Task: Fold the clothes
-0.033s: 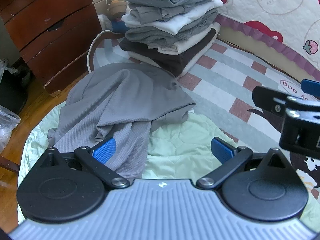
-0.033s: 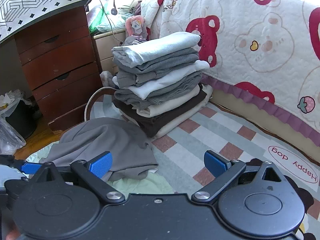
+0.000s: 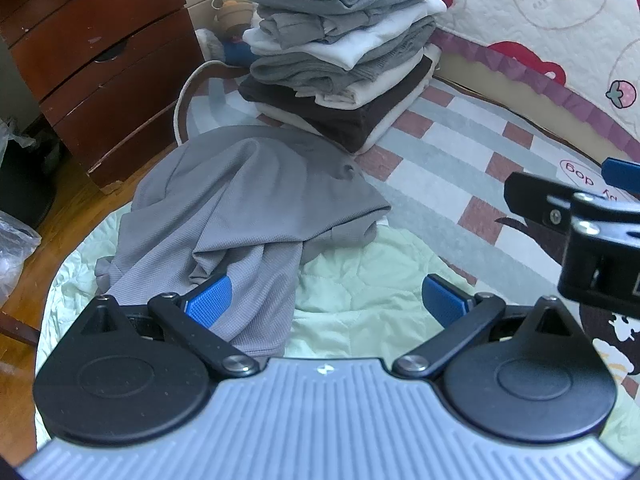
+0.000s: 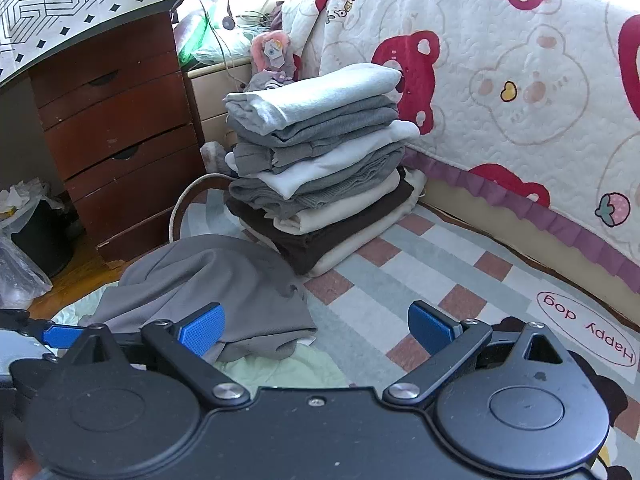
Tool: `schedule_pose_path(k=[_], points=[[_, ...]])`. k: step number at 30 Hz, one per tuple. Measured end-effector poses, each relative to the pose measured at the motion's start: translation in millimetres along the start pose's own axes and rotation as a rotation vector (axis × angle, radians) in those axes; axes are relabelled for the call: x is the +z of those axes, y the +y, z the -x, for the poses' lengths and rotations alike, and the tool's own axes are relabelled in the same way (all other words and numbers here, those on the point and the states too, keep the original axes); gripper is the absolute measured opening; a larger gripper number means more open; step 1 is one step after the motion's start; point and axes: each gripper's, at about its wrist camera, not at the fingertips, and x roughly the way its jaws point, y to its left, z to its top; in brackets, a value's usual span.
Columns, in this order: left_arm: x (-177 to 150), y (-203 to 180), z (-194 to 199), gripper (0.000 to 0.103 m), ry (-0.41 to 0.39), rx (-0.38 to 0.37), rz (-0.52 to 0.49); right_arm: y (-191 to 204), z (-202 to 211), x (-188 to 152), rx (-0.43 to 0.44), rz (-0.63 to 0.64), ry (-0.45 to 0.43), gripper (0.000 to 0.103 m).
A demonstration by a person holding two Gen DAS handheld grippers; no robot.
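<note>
Grey shirt (image 3: pixel 248 216) lying rumpled on pale green quilt (image 3: pixel 360 300), matching the same-instant frames; left gripper (image 3: pixel 326 300) and right gripper (image 4: pixel 316 326) both spread apart, gripping nothing; folded stack (image 4: pixel 316 160) standing behind.

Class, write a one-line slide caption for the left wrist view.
Open left tongs hover over a crumpled grey knit garment before a tall stack of folded clothes.

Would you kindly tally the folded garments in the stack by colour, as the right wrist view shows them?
Stack of folded garments, as best the layers separate:
White or cream: 5
Grey: 3
Dark brown: 1
Total: 9
The loose grey garment in front of the stack is not counted.
</note>
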Motion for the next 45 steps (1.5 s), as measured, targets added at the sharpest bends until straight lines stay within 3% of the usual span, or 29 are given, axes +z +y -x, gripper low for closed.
schedule_pose_path(k=[45], points=[[-3.2, -1.9, -8.3, 0.103, 0.030, 0.027, -0.001, -1.2, -8.7, -1.6, 0.025, -0.029, 0.043, 0.100]])
